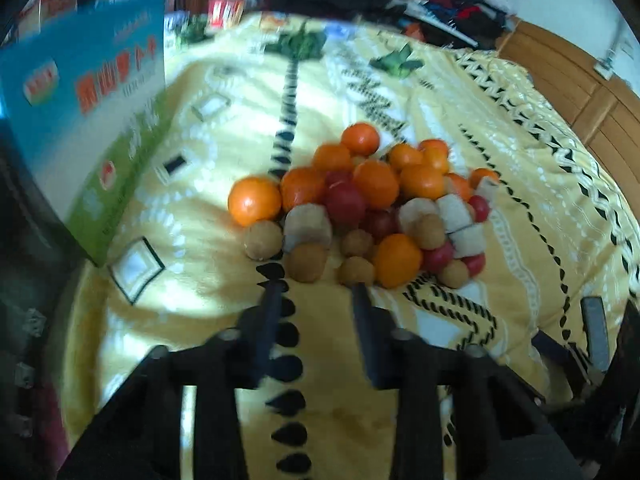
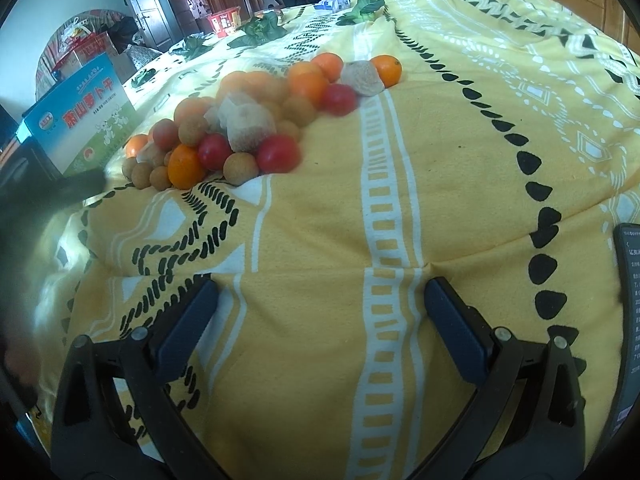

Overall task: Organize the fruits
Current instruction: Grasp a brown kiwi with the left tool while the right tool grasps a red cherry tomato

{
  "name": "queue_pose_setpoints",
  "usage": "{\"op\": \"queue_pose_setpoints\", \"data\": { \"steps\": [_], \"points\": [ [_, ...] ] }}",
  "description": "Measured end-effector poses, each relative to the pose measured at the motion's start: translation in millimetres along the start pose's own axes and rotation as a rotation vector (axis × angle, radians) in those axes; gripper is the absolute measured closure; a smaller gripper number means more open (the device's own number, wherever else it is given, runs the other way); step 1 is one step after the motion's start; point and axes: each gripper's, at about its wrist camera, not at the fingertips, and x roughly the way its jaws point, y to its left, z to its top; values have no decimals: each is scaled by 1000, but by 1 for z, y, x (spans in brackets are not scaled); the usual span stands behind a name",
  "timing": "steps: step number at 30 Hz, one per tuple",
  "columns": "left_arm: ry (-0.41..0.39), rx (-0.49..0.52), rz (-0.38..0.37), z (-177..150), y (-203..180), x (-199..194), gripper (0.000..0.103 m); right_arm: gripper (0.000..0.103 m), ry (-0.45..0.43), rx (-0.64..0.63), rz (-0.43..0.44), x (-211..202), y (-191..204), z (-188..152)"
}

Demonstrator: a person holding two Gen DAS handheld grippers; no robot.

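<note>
Since the fruit pile (image 1: pixel 360 208) lies just ahead of my left tongs (image 1: pixel 316 292), released and empty, I'd straddle one brown fruit (image 1: pixel 306 262) before clenching; right tongs (image 2: pixel 320 296) wait released, well back

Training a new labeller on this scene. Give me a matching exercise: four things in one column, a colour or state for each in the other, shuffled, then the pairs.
Things:
1. left gripper
2. box
3. cherry tomato
4. blanket

Descriptions:
A. red and round
B. yellow with black and white patterns
C. open, at the edge of the fruit pile
D. blue and green, standing upright

Pairs: 1-C, 2-D, 3-A, 4-B
</note>
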Motion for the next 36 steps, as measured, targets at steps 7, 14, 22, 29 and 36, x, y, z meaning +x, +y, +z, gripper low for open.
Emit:
{"op": "queue_pose_setpoints", "data": {
  "steps": [7, 14, 22, 29, 36],
  "points": [
    [13, 9, 11, 5, -2, 20, 76, 0, -1, 5, 8, -1, -1, 1],
    [11, 13, 10, 11, -1, 32, 78, 0, 2, 8, 13, -1, -1, 1],
    [-56, 68, -36, -2, -10, -18, 78, 23, -10, 48, 143, -20, -6, 16],
    [-58, 32, -87, -9, -3, -39, 78, 56, 32, -62, 195, 14, 4, 63],
    [-57, 21, -112, -8, 3, -41, 78, 65, 54, -53, 221, 42, -2, 83]
  ]
}}
